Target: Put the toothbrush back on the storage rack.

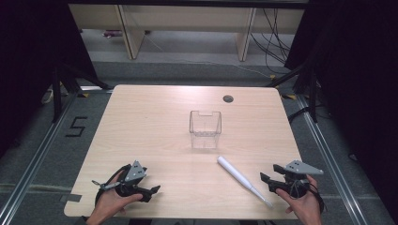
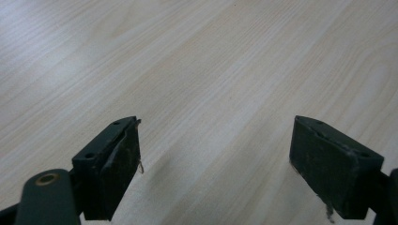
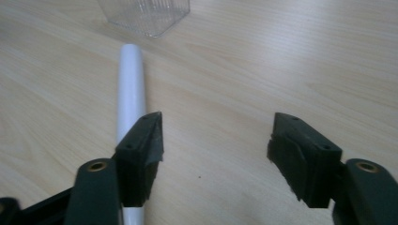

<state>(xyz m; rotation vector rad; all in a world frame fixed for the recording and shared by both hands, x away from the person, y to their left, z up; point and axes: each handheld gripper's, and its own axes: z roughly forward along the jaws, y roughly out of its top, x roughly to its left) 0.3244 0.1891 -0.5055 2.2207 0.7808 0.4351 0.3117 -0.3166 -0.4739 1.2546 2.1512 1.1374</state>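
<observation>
Right gripper view: the right gripper (image 3: pixel 216 150) stands with jaws wide and nothing between them; a white electric toothbrush (image 3: pixel 130 89) lies on the table (image 3: pixel 281 56) just beside its one jaw; a clear plastic box (image 1: pixel 205 129) stands beyond; the left gripper (image 2: pixel 213 159) gapes wide over bare wood.

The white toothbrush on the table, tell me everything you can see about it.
The white toothbrush is a slim stick, apparently plastic, with a thick rounded handle tapering to a thin neck and small head. It lies flat on the wooden table, slanting from just below the clear container down toward the right tongs. Those tongs stand open beside it; nothing grips it.
</observation>
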